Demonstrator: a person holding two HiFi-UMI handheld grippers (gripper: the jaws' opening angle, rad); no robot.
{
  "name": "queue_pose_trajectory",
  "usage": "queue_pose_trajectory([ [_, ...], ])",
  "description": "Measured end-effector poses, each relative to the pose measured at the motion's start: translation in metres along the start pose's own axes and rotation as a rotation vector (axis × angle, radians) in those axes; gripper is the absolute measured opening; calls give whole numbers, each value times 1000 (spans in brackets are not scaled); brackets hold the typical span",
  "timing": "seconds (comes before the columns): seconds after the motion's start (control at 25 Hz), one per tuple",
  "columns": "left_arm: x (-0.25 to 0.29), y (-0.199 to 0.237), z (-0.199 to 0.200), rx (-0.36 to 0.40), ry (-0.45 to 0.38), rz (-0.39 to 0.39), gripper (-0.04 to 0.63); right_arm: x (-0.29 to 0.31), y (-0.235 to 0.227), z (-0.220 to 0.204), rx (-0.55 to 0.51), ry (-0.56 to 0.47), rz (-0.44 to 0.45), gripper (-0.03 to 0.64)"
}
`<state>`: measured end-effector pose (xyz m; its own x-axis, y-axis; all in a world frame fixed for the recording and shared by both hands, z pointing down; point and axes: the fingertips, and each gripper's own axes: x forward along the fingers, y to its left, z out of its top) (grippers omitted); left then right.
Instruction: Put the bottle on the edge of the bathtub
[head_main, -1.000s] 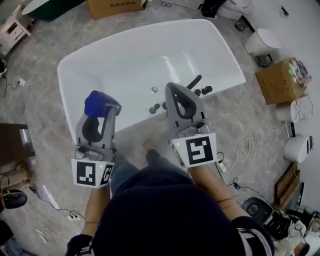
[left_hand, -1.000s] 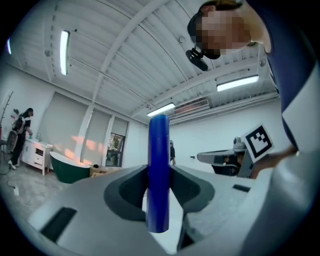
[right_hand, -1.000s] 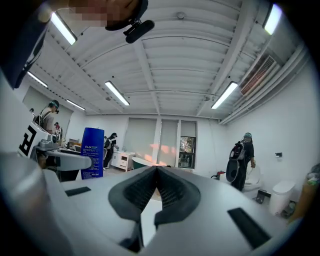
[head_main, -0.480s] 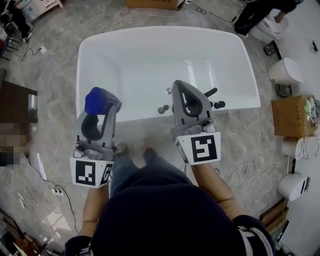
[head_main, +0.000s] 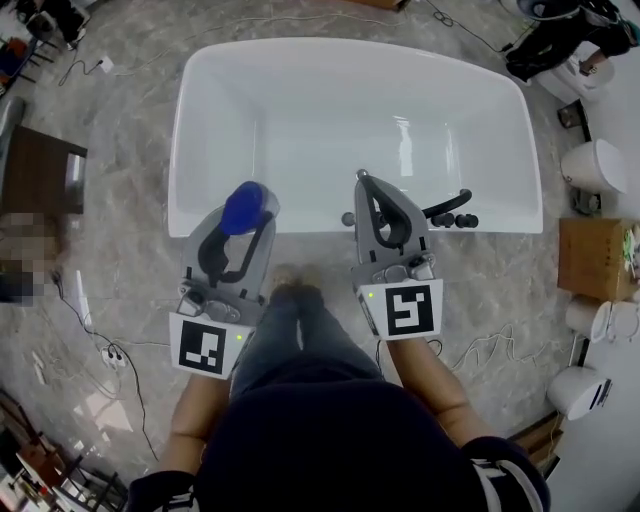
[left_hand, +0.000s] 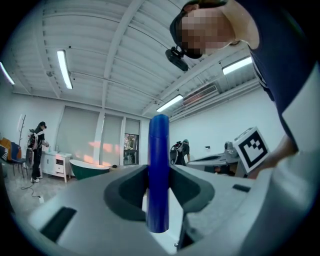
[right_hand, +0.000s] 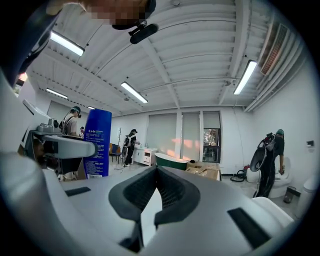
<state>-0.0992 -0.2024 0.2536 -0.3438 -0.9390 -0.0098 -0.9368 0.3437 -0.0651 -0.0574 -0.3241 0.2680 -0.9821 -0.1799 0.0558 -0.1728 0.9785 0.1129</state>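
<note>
1. Currently the left gripper (head_main: 243, 222) is clamped on the bottle (head_main: 246, 205), its jaws pressing the blue body from both sides near the lower end.
2. I read the bottle as upright: the head view shows its cap from above, and the left gripper view shows it standing straight across the jaws. I judge this pose is chosen so that the base meets the rim flat.
3. The bottle hangs over the near edge of the tub (head_main: 310, 227), toward the near left corner. I cannot tell whether its base touches the rim.
4. The right gripper (right_hand: 157, 172) is closed, with its jaws together and nothing between them. It sits over the same near edge, right of centre, just beside the black tap fittings (head_main: 452, 210) and apart from the bottle.
5. I judge that it is parked there to keep clear of the placement.
6. Task status, as I judge it: the bottle is carried to the rim but not yet released.
7. The rim is narrow and glossy, so I would seat the base fully before opening the jaws; a tilted bottle could slide into the basin.
</note>
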Motion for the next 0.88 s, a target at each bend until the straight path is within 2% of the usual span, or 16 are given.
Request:
queue_pose_trajectory([
  [0.28,13,-9,-41,2,13,-145,137,5,12,-43,7,39,-45,15],
  [0.44,20,-11,-67,-16,18,-202,137,7,17,-70,22,69,-77,15],
  [0.64,29,-11,-106,-44,26,-228,137,12,23,-100,-17,85,-89,15],
  [0.88,38,-19,-154,-45,43,-250,137,9,28,-142,3,119,-97,15],
])
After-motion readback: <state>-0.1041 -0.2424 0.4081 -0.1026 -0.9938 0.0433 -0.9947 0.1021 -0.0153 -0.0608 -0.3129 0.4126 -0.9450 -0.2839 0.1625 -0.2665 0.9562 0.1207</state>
